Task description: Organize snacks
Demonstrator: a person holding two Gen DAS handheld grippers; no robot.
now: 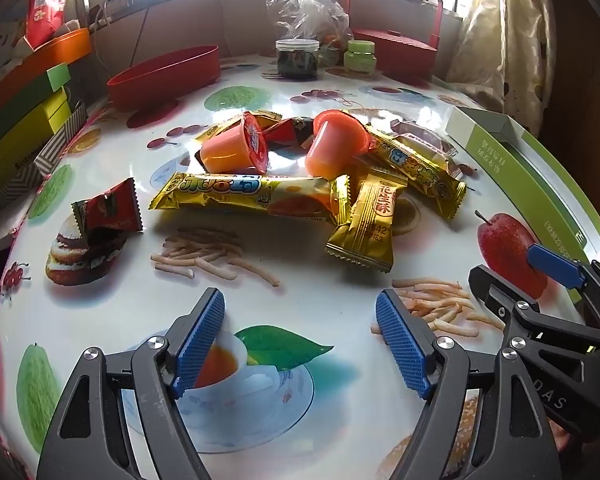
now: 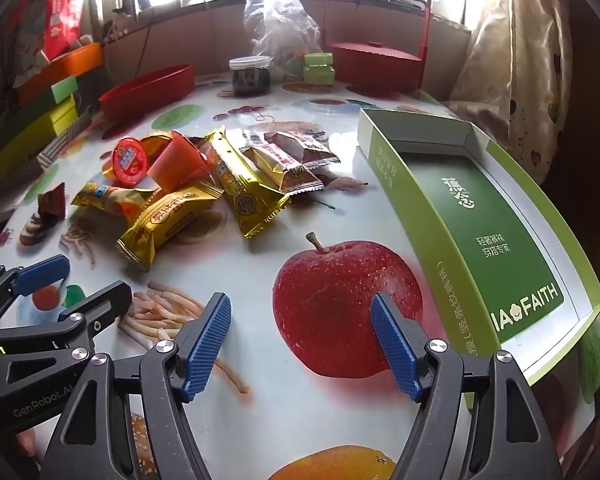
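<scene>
Gold and orange wrappers sit heaped mid-surface: two orange jelly cups point(image 1: 236, 148) on top, gold snack bars point(image 1: 244, 196) under and around them, brown-wrapped cakes point(image 2: 288, 160) on the pile's side toward the green box point(image 2: 488, 232). One red packet point(image 1: 108, 208) lies alone, apart from the pile on the side away from the box. Box is open, nothing visible inside, sits well clear of the pile along the surface's edge. Red oval bowl point(image 1: 164, 76) is beyond the pile, also looks empty from here.

Left tool point(image 1: 300, 336) has its jaws spread wide, nothing between them, angled down short of the pile. Right tool point(image 2: 300, 344) is the same: wide, empty, over the printed apple between pile and box.

Read: sorting not started, this is the approach to a first pick. Next move probably needs one tool in over a single item; the near gold bar point(image 1: 364, 224) looks easiest. The jelly cups look round and slick, likely to roll. Destination is a guess between box and bowl.
</scene>
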